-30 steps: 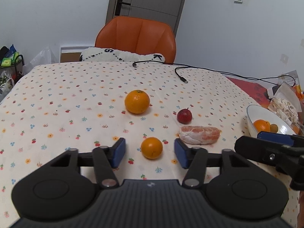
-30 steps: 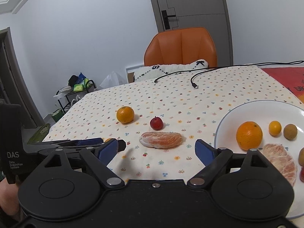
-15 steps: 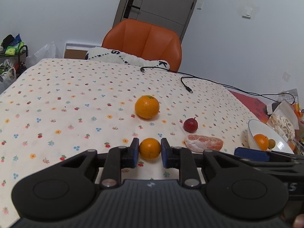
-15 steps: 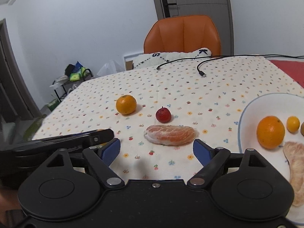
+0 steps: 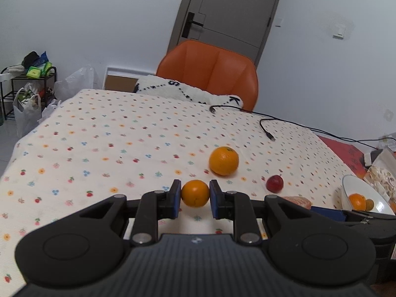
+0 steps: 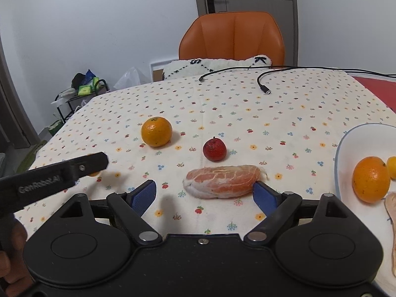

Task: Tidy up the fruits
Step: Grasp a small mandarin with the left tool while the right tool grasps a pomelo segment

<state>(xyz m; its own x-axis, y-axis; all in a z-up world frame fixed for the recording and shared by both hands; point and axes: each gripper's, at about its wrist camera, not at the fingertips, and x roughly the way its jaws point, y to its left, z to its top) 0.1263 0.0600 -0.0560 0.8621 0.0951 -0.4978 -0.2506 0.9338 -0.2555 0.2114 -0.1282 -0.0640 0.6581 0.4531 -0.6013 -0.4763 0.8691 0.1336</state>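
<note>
My left gripper is shut on a small orange, lifted a little off the flowered tablecloth. Beyond it lie a larger orange, a small red fruit and a peeled citrus segment. My right gripper stands open close to the cloth, its blue pads on either side of the peeled segment, the right pad near its end. The red fruit and larger orange sit behind. A white plate at right holds an orange and other fruit.
The left gripper's body crosses the right wrist view's left side, hiding most of the small orange. Black cables lie at the table's far edge before an orange chair. A packet sits behind the plate.
The left gripper shut on the small orange and raised it off the cloth. The right gripper came forward and lower, bringing its open pads beside the peeled segment.
</note>
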